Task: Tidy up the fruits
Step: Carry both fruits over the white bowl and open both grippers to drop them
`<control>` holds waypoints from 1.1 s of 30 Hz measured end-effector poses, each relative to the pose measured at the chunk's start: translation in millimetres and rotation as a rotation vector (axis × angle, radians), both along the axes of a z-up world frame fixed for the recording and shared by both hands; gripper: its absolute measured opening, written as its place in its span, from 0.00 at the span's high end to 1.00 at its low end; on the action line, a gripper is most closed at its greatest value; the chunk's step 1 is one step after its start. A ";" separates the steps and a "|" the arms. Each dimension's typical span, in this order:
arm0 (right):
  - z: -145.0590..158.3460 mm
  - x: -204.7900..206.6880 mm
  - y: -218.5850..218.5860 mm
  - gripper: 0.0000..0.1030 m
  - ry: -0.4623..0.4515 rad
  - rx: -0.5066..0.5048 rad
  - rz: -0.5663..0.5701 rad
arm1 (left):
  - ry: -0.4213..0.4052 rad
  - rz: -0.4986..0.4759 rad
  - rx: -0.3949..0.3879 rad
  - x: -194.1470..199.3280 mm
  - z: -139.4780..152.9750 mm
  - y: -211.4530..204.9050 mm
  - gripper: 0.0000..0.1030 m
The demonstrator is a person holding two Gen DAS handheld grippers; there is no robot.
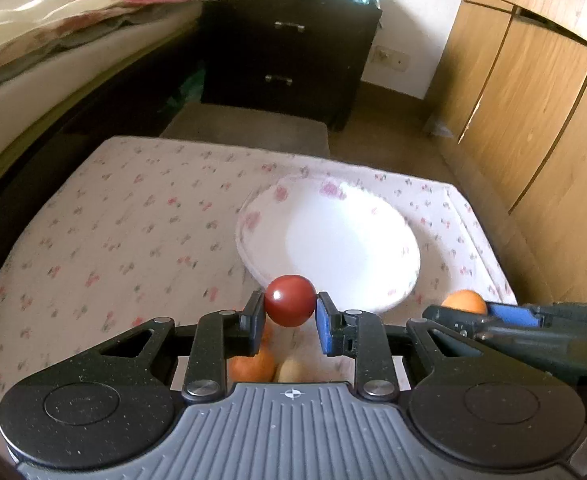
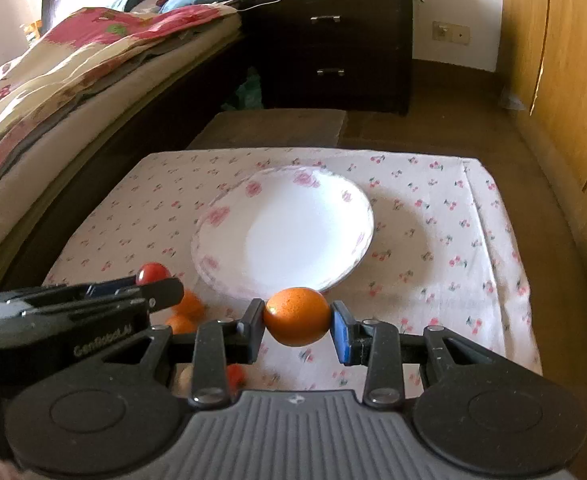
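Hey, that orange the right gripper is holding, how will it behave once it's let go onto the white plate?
The orange is round with no flat side, so it will probably roll on the smooth, shallow plate. Its dimpled skin likely grips well; the right gripper pinches it only at its sides. It looks firm, so probably not fragile.

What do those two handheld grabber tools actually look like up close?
Both match: the left gripper and right gripper each have a ribbed grey body with a small crosshair mark, flanked by two round black speckled discs. Black linkage bars with silver rivets carry the fingers, one dark-padded, one blue-padded. Seen side-on, the left gripper bears pale lettering; I cannot read it surely.
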State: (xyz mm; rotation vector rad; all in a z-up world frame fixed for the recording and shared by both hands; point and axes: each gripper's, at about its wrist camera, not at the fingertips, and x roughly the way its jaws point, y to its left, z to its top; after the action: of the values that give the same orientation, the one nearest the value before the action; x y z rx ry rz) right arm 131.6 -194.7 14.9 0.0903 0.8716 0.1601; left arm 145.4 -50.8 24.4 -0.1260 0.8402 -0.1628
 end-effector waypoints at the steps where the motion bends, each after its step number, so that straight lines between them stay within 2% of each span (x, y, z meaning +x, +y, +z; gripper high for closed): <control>1: -0.2 4.9 -1.8 0.65 0.000 -0.002 -0.002 | 0.002 -0.001 -0.002 5.5 -0.2 -1.4 0.67; 14: -24.7 55.8 -9.1 0.65 0.053 0.007 0.010 | 0.056 -0.013 -0.035 52.0 -17.3 -12.7 0.66; 33: -40.8 74.7 -5.2 0.64 0.079 0.013 0.028 | 0.096 -0.001 -0.002 64.1 -33.8 -14.3 0.65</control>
State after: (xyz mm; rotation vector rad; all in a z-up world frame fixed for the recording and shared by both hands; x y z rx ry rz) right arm 206.2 -199.9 -25.9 0.0972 0.9514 0.1892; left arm 209.5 -65.1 -9.3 -0.1360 0.9358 -0.1593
